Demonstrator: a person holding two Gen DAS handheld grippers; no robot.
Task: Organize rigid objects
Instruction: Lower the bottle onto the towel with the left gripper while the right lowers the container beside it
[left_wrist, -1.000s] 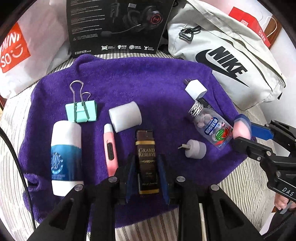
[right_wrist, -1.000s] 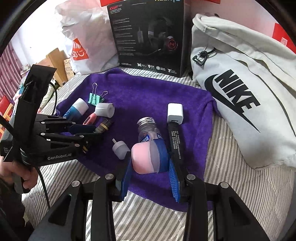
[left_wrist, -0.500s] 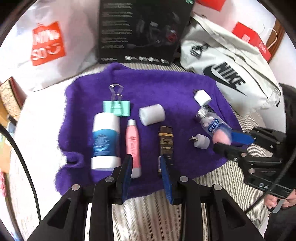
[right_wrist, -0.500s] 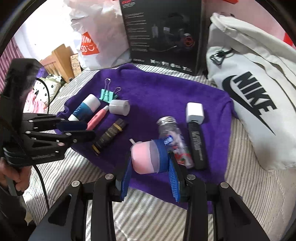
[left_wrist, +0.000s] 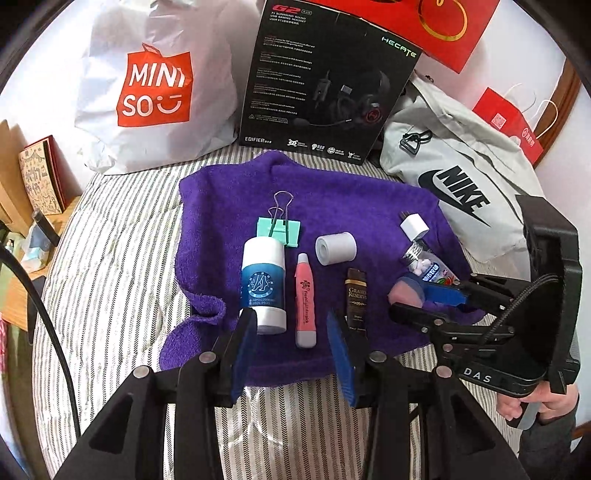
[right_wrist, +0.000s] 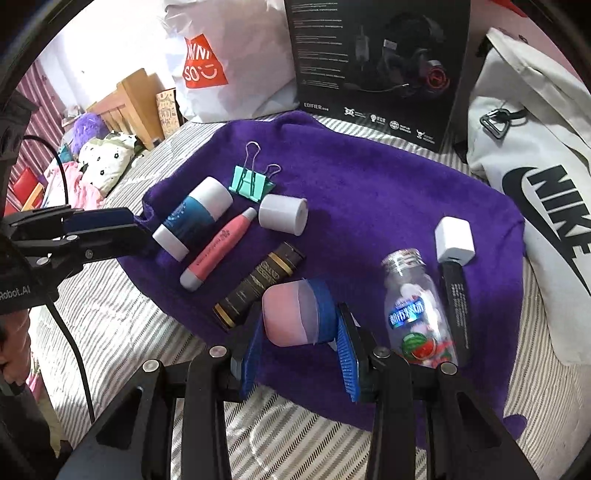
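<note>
Pink cap (right_wrist: 291, 314) clamped in right claw (right_wrist: 299, 354); left claw (left_wrist: 291, 354) opening, empty, above towel (left_wrist: 354, 199).

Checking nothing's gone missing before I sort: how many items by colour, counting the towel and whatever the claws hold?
White: 2, roll, charger
Blue-white: 1, tube
Pink: 2, pen, cup in right claw
Teal: 1, clip
Dark: 2, brown bar, black stick
Clear: 1, bottle
Total: 9
</note>
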